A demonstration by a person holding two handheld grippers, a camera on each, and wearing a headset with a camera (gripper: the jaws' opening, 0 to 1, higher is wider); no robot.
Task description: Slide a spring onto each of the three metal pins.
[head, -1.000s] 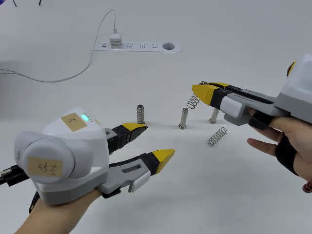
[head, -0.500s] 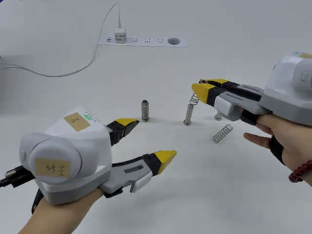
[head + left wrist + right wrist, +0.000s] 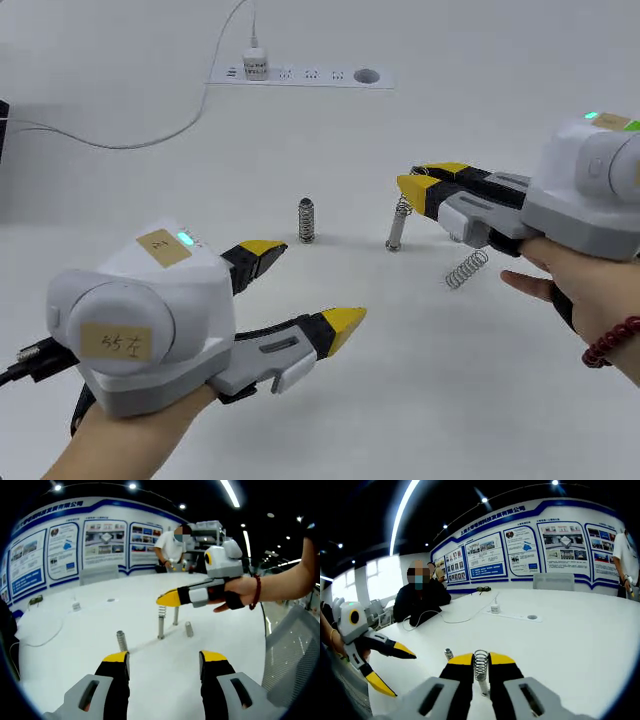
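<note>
Clearly, the right gripper (image 3: 418, 181) is seen pressed together on a spring (image 3: 403, 206), which is pinched between the yellow jaw tips and hangs below them. In the right gripper view the same spring (image 3: 480, 664) is held upright between the two narrowed jaws. It is positioned directly above the middle pin (image 3: 396, 233), which stands upright on the white workbench (image 3: 420, 400). The spring's lower end is seen at the pin's top, though whether it is already threaded over the pin cannot be told. From the left gripper view the spring (image 3: 162, 611) is shown in line with the pin (image 3: 161, 626) below it.

To the left of the middle pin, a left pin (image 3: 306, 220) is found already wrapped by a spring of its own. A loose spring (image 3: 467, 268) is left lying on the bench, near the right gripper and just below its body in the head view. A third pin (image 3: 176, 615) is seen just behind the middle one in the left gripper view.

The left gripper (image 3: 303, 285) is held low at the near left with its jaws spread wide and nothing between them. It is kept well apart from the pins, with its tips pointed toward them. A power strip (image 3: 300, 75) is laid at the far side of the bench.
</note>
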